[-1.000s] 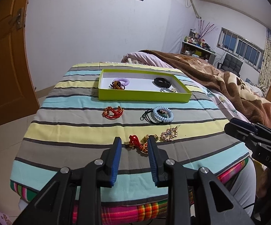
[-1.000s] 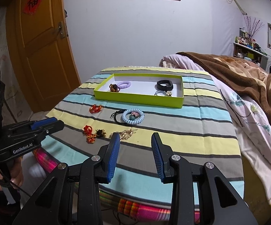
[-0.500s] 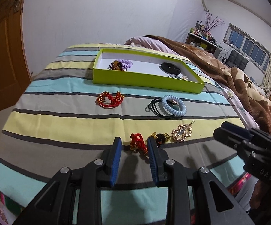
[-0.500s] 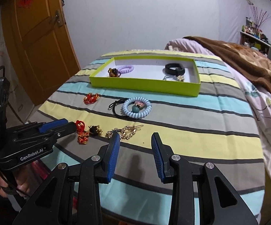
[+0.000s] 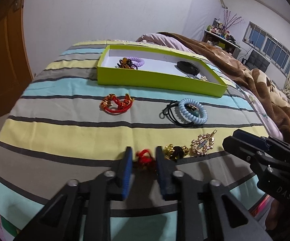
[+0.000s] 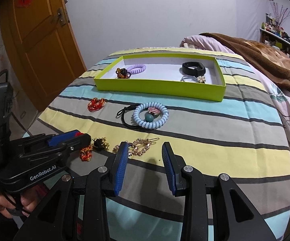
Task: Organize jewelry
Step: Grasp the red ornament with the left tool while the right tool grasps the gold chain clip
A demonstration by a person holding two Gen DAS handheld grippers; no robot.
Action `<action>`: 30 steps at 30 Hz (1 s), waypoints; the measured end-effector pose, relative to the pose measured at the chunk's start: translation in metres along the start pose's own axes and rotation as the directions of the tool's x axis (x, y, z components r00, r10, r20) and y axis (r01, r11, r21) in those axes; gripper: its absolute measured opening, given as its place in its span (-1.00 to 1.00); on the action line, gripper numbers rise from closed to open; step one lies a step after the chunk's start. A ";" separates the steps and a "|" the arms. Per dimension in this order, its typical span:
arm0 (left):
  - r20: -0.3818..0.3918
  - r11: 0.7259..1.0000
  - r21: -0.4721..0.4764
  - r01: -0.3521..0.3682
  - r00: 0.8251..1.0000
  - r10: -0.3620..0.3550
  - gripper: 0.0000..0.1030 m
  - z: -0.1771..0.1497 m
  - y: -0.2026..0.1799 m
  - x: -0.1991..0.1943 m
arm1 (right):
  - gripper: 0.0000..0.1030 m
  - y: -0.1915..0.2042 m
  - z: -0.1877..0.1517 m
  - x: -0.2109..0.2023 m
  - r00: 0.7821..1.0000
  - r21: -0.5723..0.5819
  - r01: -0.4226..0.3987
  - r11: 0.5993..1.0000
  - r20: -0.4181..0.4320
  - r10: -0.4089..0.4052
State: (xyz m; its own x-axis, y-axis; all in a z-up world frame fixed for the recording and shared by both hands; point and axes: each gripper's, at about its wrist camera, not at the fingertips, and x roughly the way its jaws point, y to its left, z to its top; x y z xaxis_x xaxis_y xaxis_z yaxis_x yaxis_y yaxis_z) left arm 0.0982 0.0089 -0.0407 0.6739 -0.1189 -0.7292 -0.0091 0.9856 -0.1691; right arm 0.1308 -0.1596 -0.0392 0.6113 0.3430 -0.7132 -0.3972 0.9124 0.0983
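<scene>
The red knotted cord ornament (image 5: 144, 157) lies on the striped bedspread (image 5: 68, 132), near its front edge, and it sits between the blue pads of my left gripper (image 5: 144, 160). That gripper's jaws have just been closing around it; whether the pads already press on the cord I cannot tell.

Just beside it to the right lie a gold-and-black bead charm (image 5: 176, 150) and then a gold hair clip (image 5: 203, 143). My right gripper (image 6: 145, 156) hovers over the bedspread next to that clip, jaws spread with nothing between them, the clip lying just past its left pad.

Further back a second red-and-gold cord bracelet (image 5: 116, 103) lies to the left, and a pale blue spiral hair tie (image 5: 193, 111) rests on a black elastic loop (image 5: 168, 111) to the right.

Behind those stands the lime-green tray (image 5: 157, 81), holding a purple spiral tie (image 5: 136, 61), a dark beaded piece (image 5: 125, 63), a black band (image 5: 188, 66) and a small flower hair tie (image 6: 197, 78).
</scene>
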 end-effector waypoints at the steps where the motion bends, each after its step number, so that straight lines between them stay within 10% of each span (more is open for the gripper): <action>1: 0.004 1.000 0.001 -0.003 1.000 0.003 -0.64 -0.001 0.002 -0.001 | -0.31 0.000 0.000 0.002 1.000 0.005 -0.003 1.000 -0.004 0.003; 30: 0.034 0.999 -0.019 0.034 0.999 -0.033 -0.68 -0.001 0.028 -0.011 | -0.31 0.006 0.010 0.038 0.992 -0.026 0.082 0.996 -0.099 -0.084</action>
State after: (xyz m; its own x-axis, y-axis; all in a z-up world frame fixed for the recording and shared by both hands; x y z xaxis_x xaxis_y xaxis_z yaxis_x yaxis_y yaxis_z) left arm 0.0898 0.0373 -0.0378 0.6984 -0.1477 -0.7003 0.0001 0.9785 -0.2062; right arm 0.1587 -0.1382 -0.0586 0.5719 0.2412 -0.7841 -0.3635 0.9314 0.0214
